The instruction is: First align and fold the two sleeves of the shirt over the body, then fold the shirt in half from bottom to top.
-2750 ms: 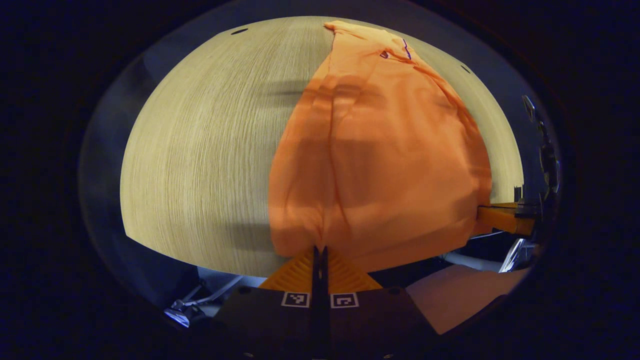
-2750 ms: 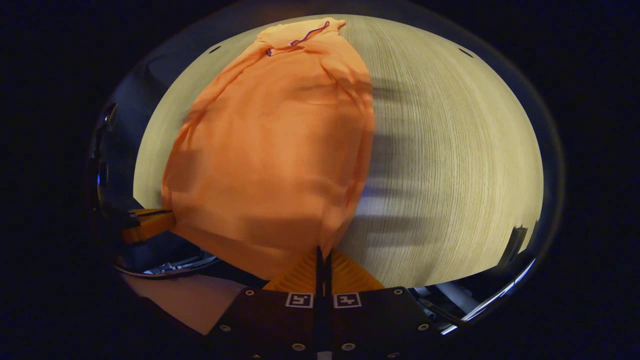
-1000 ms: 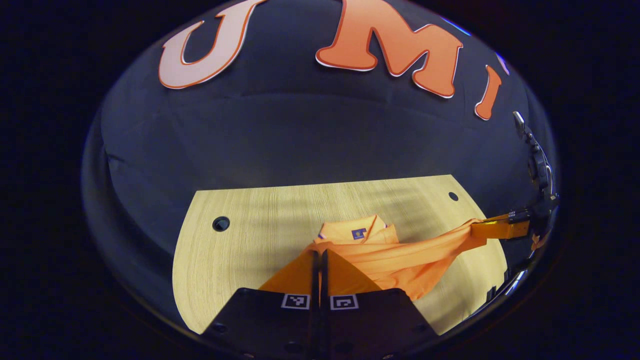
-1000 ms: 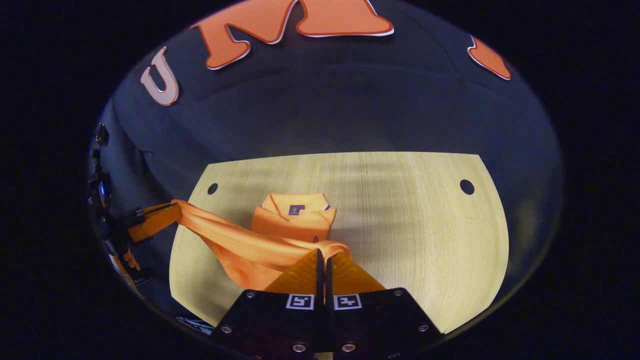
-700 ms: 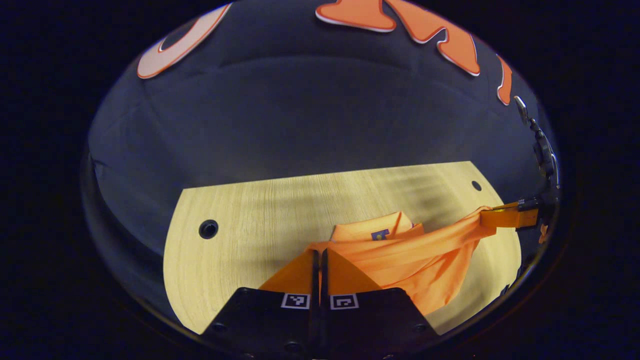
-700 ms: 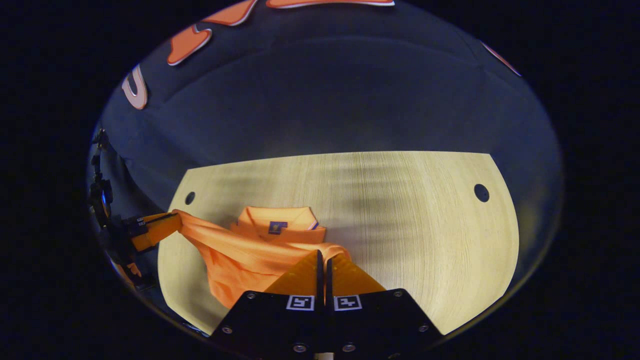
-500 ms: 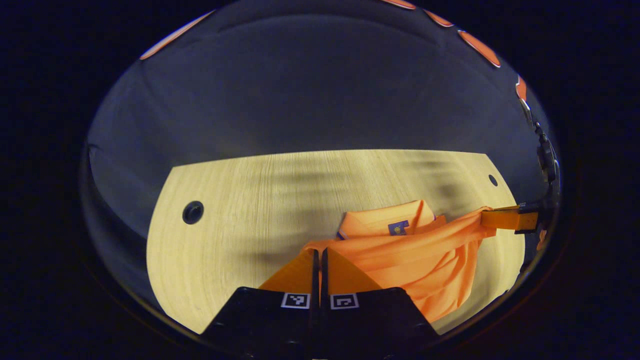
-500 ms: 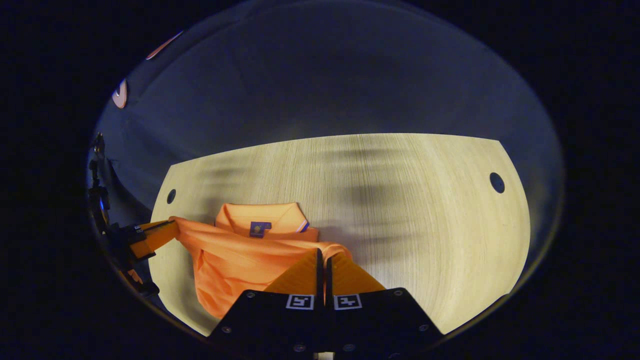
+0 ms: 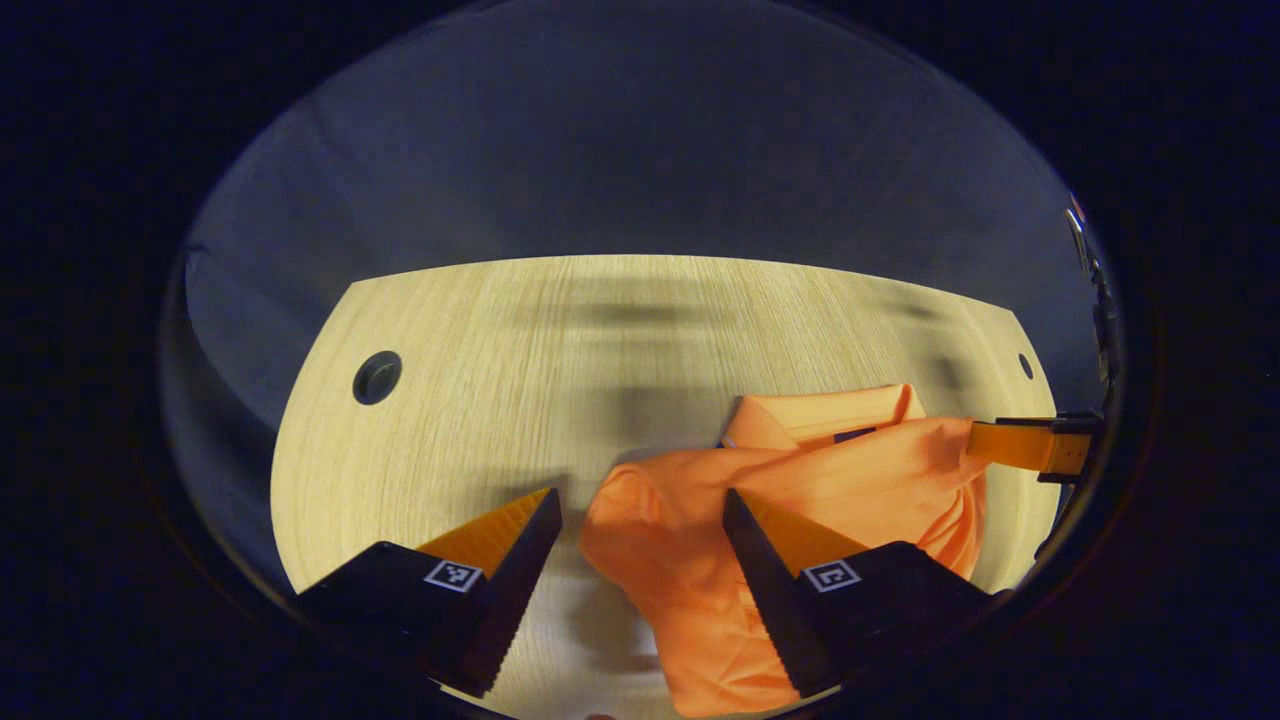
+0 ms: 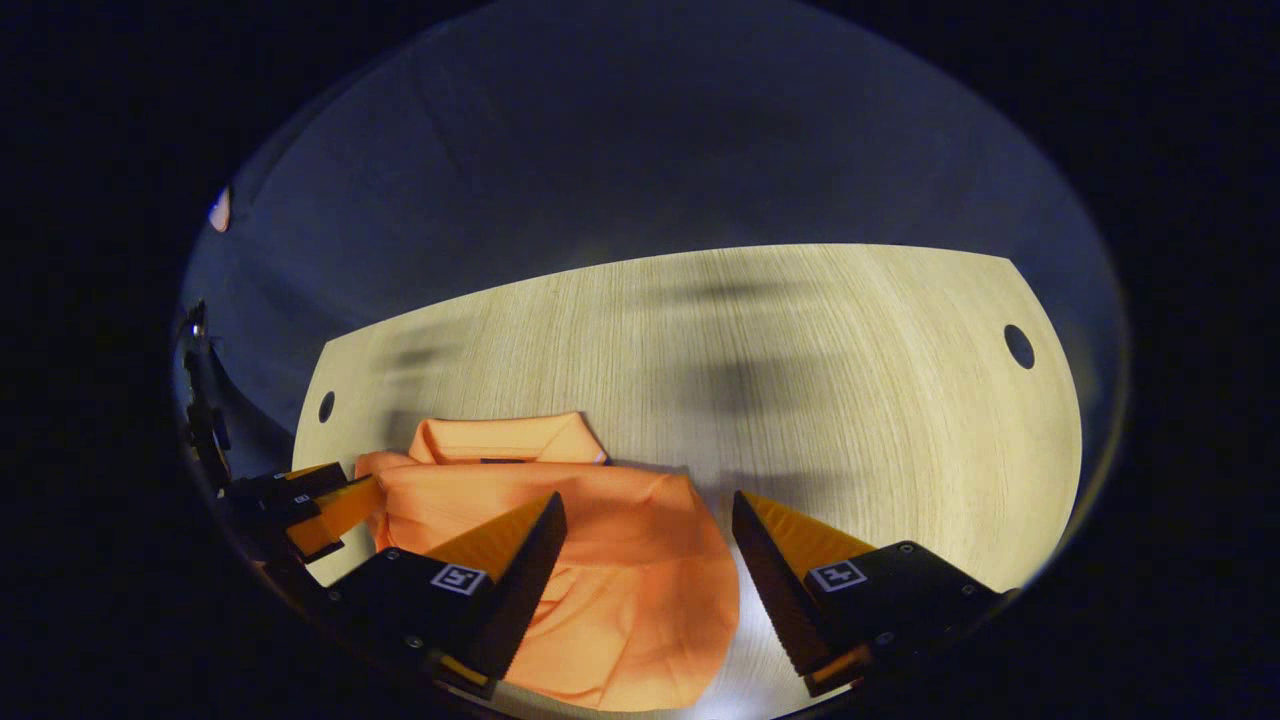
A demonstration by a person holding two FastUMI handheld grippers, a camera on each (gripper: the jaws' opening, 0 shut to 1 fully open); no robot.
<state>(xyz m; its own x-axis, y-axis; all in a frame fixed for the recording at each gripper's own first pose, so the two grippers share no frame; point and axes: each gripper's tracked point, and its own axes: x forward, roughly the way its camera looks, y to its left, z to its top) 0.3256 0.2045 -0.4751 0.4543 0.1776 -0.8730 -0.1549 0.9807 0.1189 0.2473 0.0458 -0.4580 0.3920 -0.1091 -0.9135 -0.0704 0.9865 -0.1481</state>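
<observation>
Lying folded on the wooden table [image 9: 450, 330], the orange shirt [image 9: 800, 500] sits lower right; left gripper [image 9: 640, 520] and right gripper [image 10: 645, 525] gape wide, holding nothing.

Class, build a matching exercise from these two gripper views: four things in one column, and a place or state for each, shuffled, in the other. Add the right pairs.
Things:
1. left gripper
2. shirt
3. collar
4. table

Places or states:
A. far end of the shirt
B. open, fingers spread
C. pale wood with round holes
D. folded, lying on the table

Pairs: 1-B, 2-D, 3-A, 4-C
</observation>
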